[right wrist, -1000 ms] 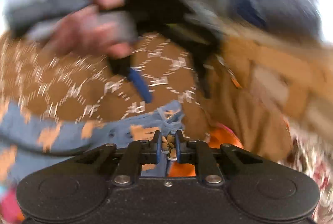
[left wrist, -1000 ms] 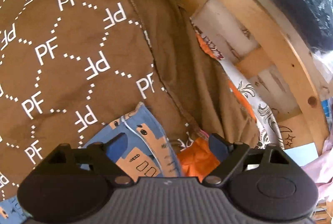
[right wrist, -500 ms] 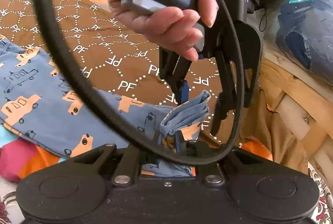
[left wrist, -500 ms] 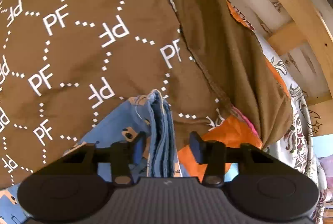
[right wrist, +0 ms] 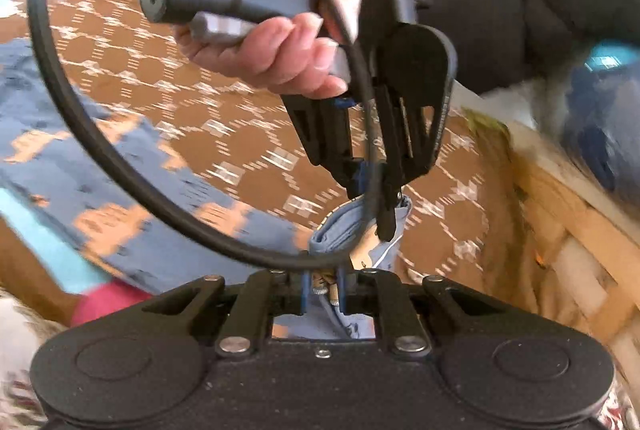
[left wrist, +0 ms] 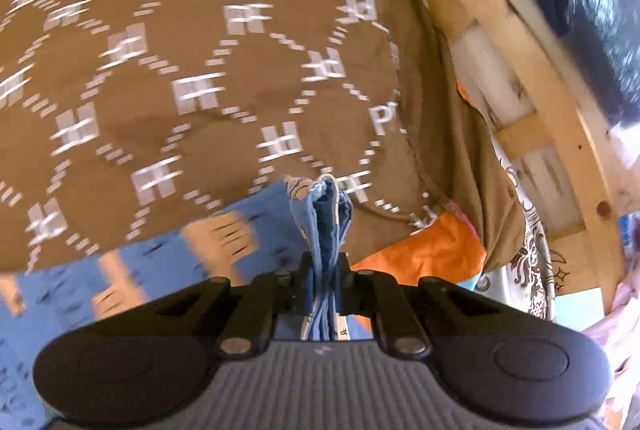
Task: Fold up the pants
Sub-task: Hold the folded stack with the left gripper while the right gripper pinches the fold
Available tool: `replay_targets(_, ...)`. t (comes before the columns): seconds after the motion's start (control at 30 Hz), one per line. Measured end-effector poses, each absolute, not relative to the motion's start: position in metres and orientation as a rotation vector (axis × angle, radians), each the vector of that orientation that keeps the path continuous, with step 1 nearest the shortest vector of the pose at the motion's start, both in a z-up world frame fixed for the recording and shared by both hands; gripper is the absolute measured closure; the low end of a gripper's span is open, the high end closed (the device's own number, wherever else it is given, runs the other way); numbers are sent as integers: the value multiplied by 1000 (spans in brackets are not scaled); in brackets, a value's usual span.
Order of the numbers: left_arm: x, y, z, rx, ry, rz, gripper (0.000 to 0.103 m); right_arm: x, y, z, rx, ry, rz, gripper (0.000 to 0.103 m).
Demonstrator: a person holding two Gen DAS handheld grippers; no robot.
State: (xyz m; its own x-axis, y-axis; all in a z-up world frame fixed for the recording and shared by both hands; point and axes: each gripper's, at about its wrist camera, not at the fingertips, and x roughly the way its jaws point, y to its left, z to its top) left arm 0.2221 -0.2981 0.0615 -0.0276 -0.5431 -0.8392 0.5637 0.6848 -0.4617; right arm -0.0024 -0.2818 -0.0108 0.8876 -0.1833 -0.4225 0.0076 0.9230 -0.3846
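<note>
Between both my jaws sits one bunched corner of the pants (left wrist: 326, 230): left gripper (left wrist: 325, 272) and right gripper (right wrist: 323, 286) clenched on it, touching-close, legs trailing off to my left.

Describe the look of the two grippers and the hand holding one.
Both grippers, left gripper and right gripper, are matte black with round side hubs, silver rivets and blue finger pads. The left's body is ribbed grey; it has a grey cylindrical handle, a looping black cable, a bare hand.
</note>
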Motion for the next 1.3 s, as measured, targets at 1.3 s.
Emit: replay_targets(1.3, 238, -138, -28, -389, 1356, -756, 84, 17, -188, -46, -620, 560, 128, 74)
